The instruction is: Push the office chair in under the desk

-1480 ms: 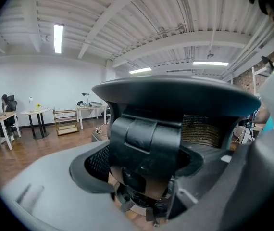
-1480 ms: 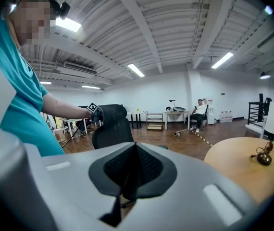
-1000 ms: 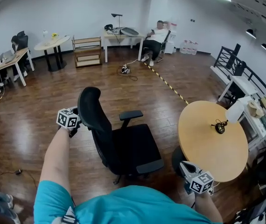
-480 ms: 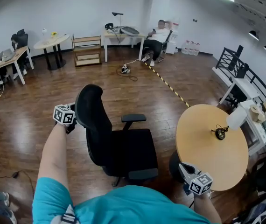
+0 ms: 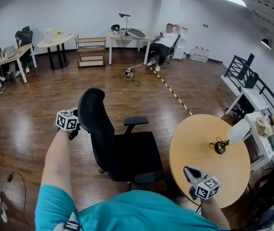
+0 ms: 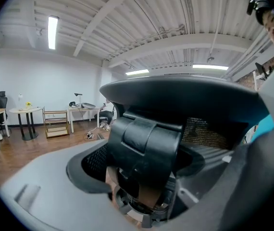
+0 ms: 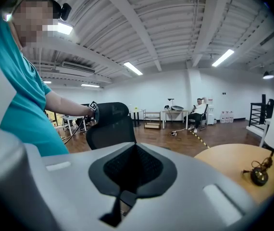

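Head view: office chair (image 5: 127, 153) stands on the wood floor (image 5: 41, 95) just beside the round worktop (image 5: 194, 148), not under it.
Seat front points right, toward the worktop rim; the backrest is upright, long axis vertical, on the far side from the worktop. Left gripper (image 5: 75, 125) sits behind the headrest, jaws clamped on its bracket. Right gripper (image 5: 189, 170) is over the worktop's near edge, jaws together, empty, not touching the chair.

My head camera looks steeply down on both claws. My left claw (image 5: 74, 124) camera sits hard against the office chair (image 6: 175, 109) headrest. My right claw (image 5: 191, 172) camera sees it well ahead, left of centre. All three views share that chair.
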`<state>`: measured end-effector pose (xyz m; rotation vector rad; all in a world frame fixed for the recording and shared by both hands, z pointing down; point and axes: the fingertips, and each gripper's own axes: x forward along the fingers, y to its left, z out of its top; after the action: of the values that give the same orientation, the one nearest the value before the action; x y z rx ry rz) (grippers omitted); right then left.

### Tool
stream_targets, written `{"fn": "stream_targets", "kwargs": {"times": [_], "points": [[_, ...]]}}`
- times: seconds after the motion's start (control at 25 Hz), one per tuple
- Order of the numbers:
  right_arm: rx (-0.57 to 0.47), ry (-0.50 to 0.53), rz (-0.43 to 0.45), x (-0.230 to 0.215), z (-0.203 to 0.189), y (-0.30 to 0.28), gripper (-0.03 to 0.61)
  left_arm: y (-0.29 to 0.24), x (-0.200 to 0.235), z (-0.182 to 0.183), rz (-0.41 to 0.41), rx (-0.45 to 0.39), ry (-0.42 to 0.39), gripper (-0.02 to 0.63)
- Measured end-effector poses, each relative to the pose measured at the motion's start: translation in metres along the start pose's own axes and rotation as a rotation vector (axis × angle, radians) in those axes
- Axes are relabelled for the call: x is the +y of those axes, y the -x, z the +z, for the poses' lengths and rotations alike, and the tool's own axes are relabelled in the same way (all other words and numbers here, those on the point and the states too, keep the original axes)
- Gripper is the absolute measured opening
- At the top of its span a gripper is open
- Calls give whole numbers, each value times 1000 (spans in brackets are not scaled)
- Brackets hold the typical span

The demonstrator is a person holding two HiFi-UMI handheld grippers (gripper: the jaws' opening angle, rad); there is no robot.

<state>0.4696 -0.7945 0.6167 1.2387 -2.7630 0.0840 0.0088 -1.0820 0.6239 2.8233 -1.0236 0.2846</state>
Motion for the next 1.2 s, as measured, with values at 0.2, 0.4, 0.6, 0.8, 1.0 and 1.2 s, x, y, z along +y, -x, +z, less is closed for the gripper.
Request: {"fn": "stream_targets", "kwargs": {"times": [0.2,0.4,0.6,0.8,1.0,1.2], "points": [[-8,10,10,-26,-2,19,0,-40,-22,-4,12,31,10,352],[-15,3,9,-52,-7,38,0,-73,-42,-4,24,37,16,343],[-27,-3,18,-87,-14,59,0,-114,-72,-3,25,65,-2,327],[-45,-15,35,-112,-16,71,0,-144,-93,2,48,81,-3,324],[-53,-28,40,-134,-23,76,0,-167,-101,0,56,101,-4,322],[-57,-9,55,-152,-28,87,0,-190,-117,3,65,110,-16,322]]}}
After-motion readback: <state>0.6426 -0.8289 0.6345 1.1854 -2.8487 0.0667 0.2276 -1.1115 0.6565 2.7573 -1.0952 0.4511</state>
